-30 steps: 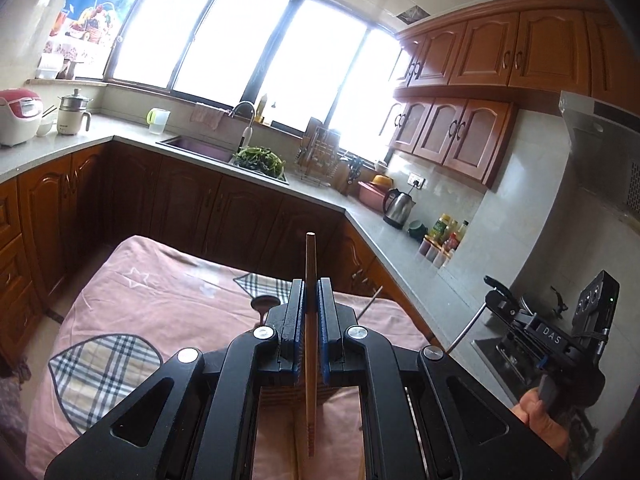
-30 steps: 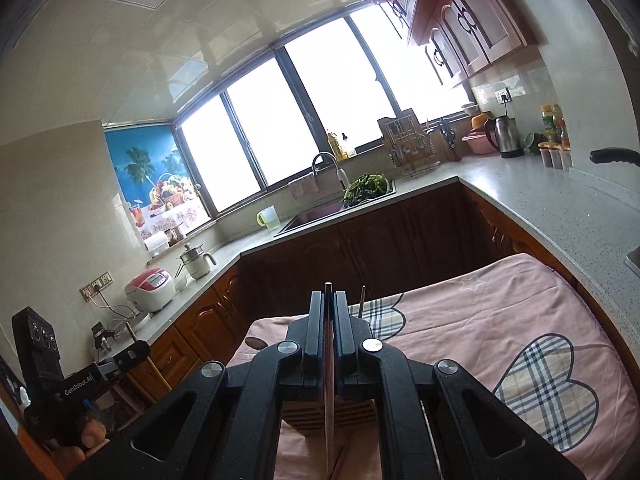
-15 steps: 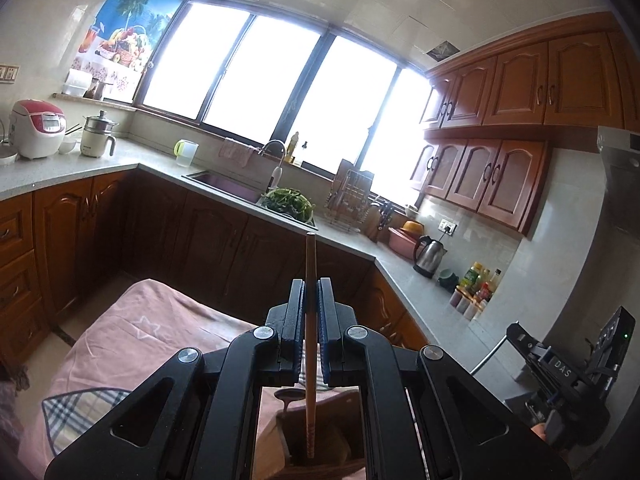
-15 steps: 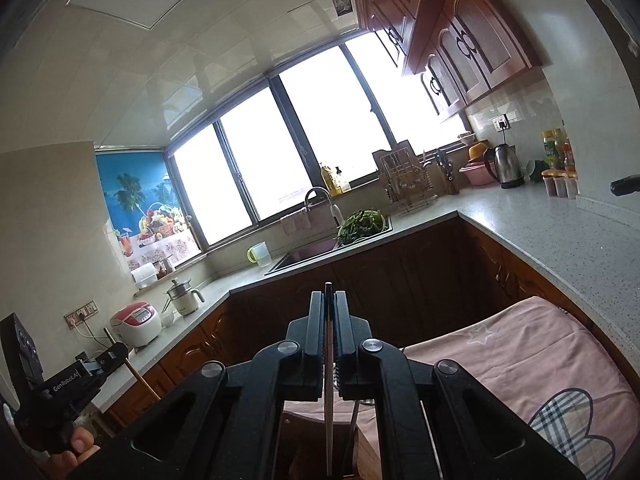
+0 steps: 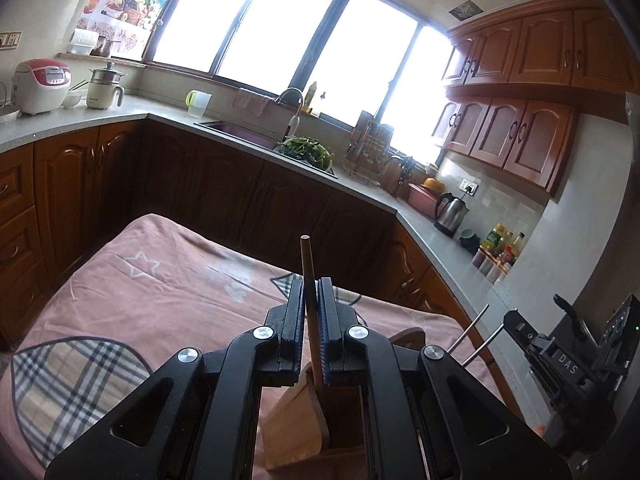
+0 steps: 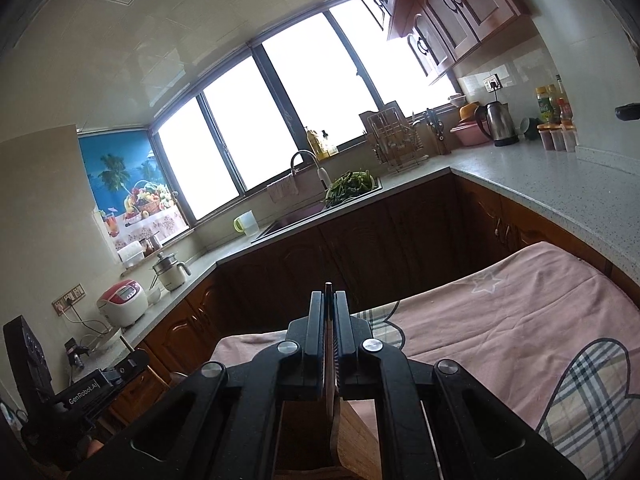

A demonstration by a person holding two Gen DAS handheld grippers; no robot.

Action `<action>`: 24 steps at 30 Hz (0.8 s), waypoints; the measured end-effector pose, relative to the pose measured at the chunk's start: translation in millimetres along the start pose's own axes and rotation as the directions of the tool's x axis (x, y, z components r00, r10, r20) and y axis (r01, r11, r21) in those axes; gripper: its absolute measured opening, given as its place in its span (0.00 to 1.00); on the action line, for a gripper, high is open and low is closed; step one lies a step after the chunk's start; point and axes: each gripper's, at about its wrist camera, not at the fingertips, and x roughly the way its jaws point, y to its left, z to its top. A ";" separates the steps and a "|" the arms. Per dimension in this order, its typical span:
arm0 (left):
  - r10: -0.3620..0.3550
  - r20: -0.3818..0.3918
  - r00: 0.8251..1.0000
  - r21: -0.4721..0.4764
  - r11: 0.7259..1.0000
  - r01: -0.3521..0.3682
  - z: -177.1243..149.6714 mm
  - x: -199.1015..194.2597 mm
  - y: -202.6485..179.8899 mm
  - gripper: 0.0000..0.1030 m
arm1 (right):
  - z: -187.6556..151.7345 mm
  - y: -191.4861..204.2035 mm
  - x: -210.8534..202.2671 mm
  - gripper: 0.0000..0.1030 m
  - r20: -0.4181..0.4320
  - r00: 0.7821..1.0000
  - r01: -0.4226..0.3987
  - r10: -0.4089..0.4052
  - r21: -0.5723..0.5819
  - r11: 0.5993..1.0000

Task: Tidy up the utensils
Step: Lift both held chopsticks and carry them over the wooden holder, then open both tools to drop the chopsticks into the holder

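In a wood-cabinet kitchen, the left tool (image 5: 311, 312) holds a wooden utensil handle (image 5: 308, 272) between its blue pads, the stick leaning against the right pad with a thin gap at the left one, so whether the grip is firm cannot be told. The handle's tip rises just above the fingers, and its lower end drops into the open wooden holder (image 5: 344, 420) directly beneath the tool. The holder stands on a desk covered by a pink cloth (image 5: 160, 292) with plaid patches.

The right tool (image 6: 330, 320) is pressed together on a thin flat utensil (image 6: 329, 344), seen edge-on, which reaches down toward the same wooden holder (image 6: 356, 436) under it. What kind of utensil it is cannot be told.

From the left wrist view, the right tool (image 5: 516, 330) appears off to the right, two thin metal rods (image 5: 476, 336) slanting beside it.
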 end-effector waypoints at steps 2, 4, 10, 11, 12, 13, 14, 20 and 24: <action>-0.001 -0.015 1.000 0.017 1.000 0.001 -5.7 3.6 -3.3 0.06 | -6.0 -1.4 3.2 0.04 -0.018 1.000 0.000 0.000 0.003 1.000; 0.004 -0.026 1.000 0.041 0.999 -0.003 -11.1 5.7 -7.5 0.06 | -10.7 -1.2 6.5 0.04 -0.038 0.999 0.002 -0.002 -0.001 1.000; 0.016 -0.040 0.999 0.061 0.998 -0.013 -14.0 5.4 -9.6 0.07 | -8.8 -0.8 5.5 0.04 -0.047 0.999 0.005 -0.006 -0.007 1.000; 0.013 -0.045 0.999 0.058 0.998 -0.010 -12.8 5.9 -9.4 0.07 | -8.4 0.2 5.4 0.04 -0.049 0.999 0.008 -0.009 -0.011 1.000; 0.013 -0.048 0.999 0.060 0.998 -0.010 -12.3 6.0 -9.2 0.07 | -8.3 0.8 5.4 0.04 -0.051 0.999 0.009 -0.010 -0.010 1.000; 0.014 -0.050 0.999 0.063 0.998 -0.011 -12.2 6.0 -9.9 0.07 | -8.6 0.8 5.4 0.04 -0.054 0.999 0.009 -0.009 -0.007 1.000; 0.016 -0.051 0.999 0.065 0.998 -0.012 -12.3 5.9 -10.5 0.07 | -8.5 0.9 5.6 0.04 -0.057 0.998 0.008 -0.008 -0.003 1.000; 0.018 -0.067 0.998 0.066 0.998 -0.014 -10.5 4.5 -11.0 0.07 | -6.6 0.2 6.7 0.09 -0.078 0.997 0.004 -0.003 0.010 1.000; 0.017 -0.080 0.997 0.064 0.998 -0.012 -9.2 0.9 -10.3 0.09 | -4.4 -2.5 0.7 0.23 -0.075 0.997 0.003 -0.001 0.026 1.000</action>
